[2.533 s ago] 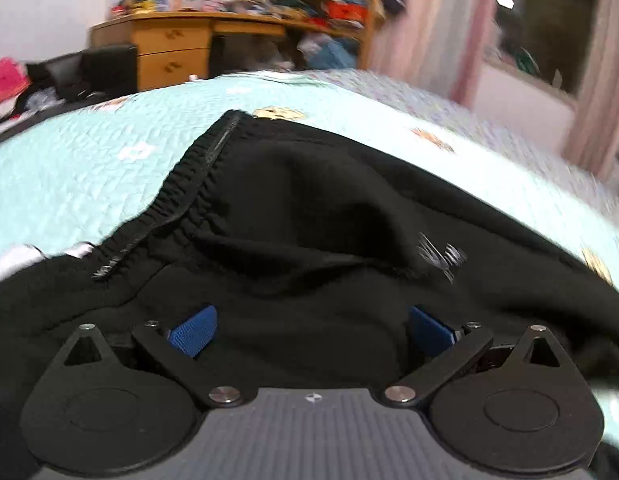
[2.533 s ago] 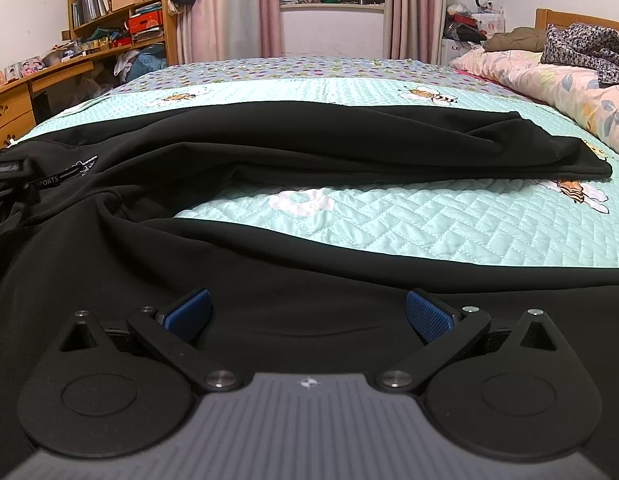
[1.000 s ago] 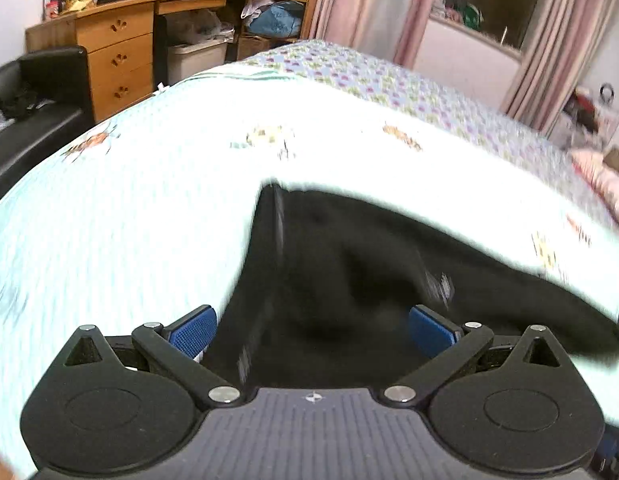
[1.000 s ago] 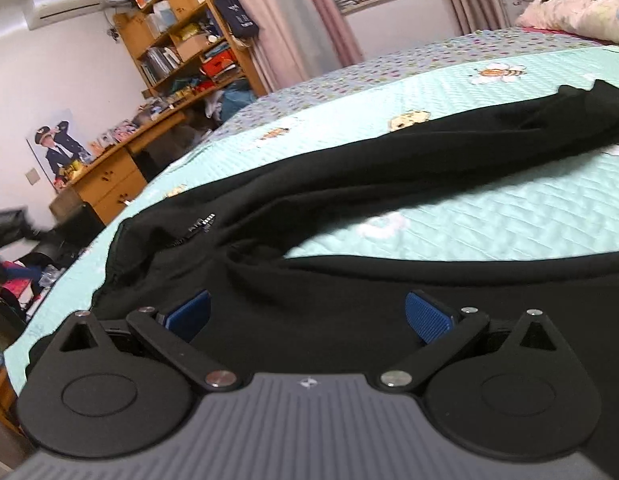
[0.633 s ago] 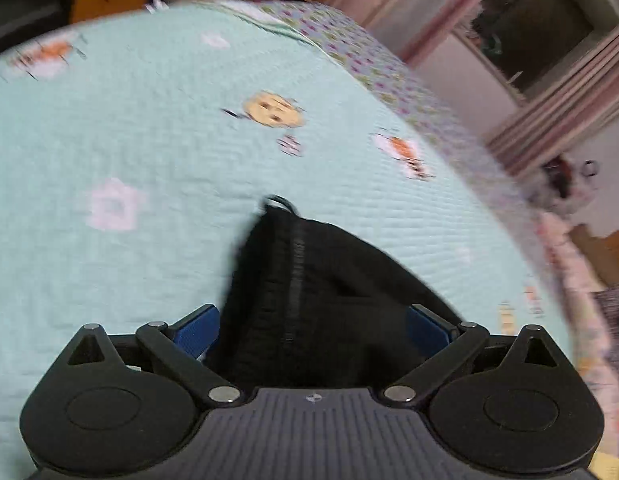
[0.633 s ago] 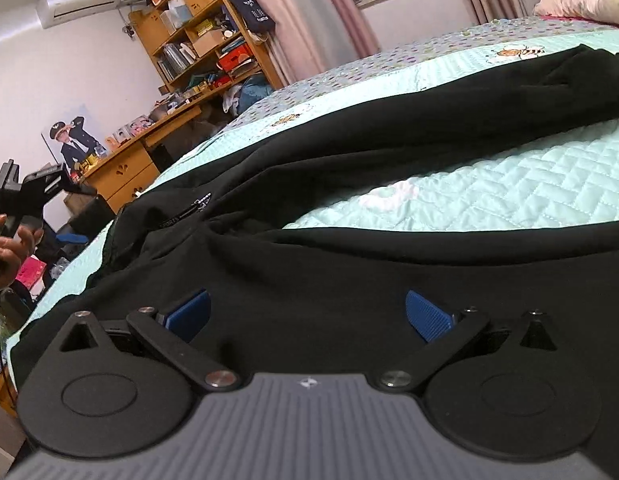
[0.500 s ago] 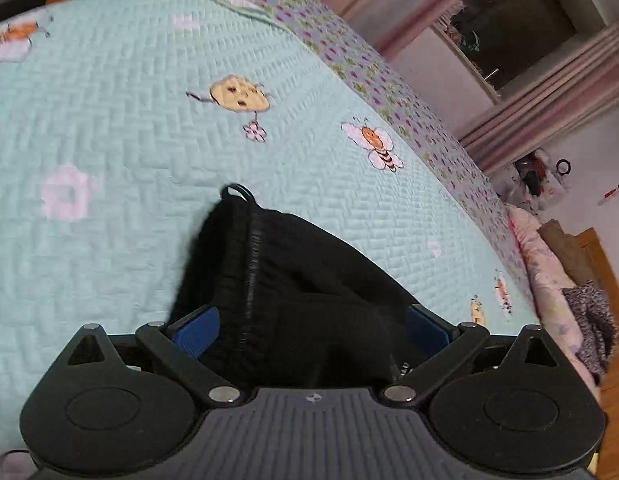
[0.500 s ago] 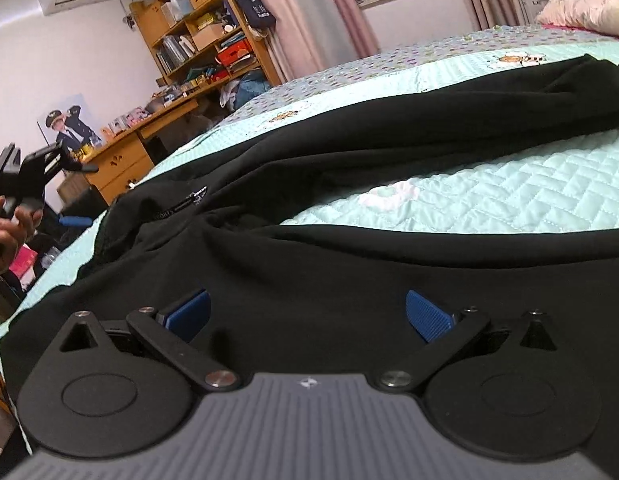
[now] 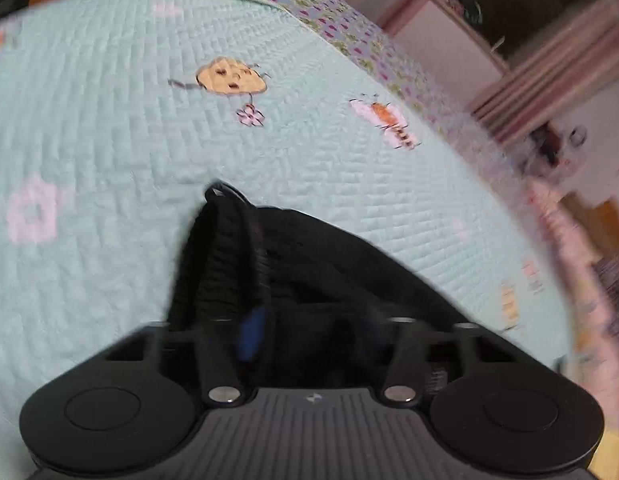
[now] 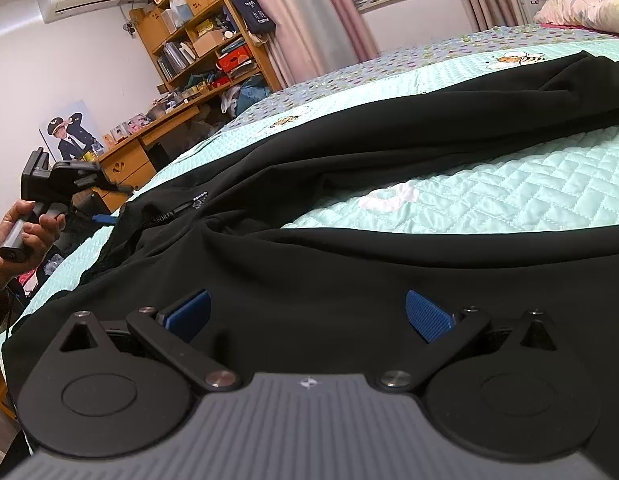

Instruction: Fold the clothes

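Here your left gripper (image 9: 309, 332) pinches the limp black sweatpants (image 10: 349, 280) by their elastic waistband (image 9: 225, 264) (firmest hold); right gripper (image 10: 307, 314) gapes above cloth.

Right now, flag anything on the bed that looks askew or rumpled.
The black sweatpants lie unevenly: the two legs splay apart, with mint quilt showing between them, and the fabric near the waistband is bunched in creases. Nothing looks torn or spilled.
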